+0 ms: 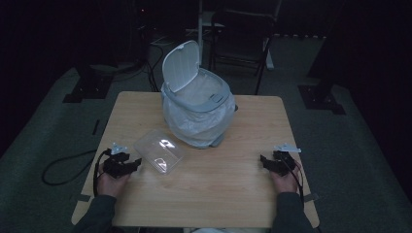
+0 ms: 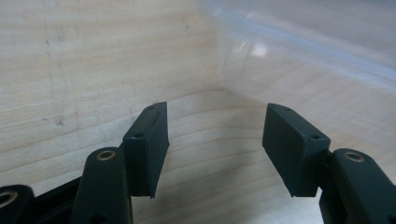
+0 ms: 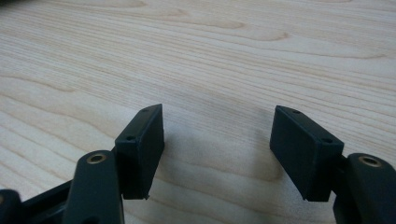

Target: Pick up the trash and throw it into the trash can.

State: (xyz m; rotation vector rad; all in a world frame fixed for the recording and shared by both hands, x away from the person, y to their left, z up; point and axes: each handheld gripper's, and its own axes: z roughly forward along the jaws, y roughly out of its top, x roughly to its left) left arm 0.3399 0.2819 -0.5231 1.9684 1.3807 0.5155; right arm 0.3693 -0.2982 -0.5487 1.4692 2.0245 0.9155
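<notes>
1. A light wooden table fills the middle of the high view in a dim room. Everything below is placed relative to the white lidded bin, which stands on the table's far half with its flip lid raised and a pale bag liner draped over its rim.

2. A clear plastic container lies flat on the table, just in front of the bin and to its left. It appears to be the thing about to be picked up, probably to go into the open bin.

3. The left gripper rests on the table in front of the bin and well to its left, pointing at the container's near left edge. In the left gripper view its jaws stand apart with bare wood between them, grasping nothing; the container's rim lies just ahead.

4. The right gripper rests in front of the bin and to its right, well apart from the container. Its jaws are also spread and hold nothing.

5. To do this step well, slide the left gripper forward so one jaw goes over the thin rim and one under, then close gently; the light, slick plastic may skid away or buckle if squeezed hard.
</notes>
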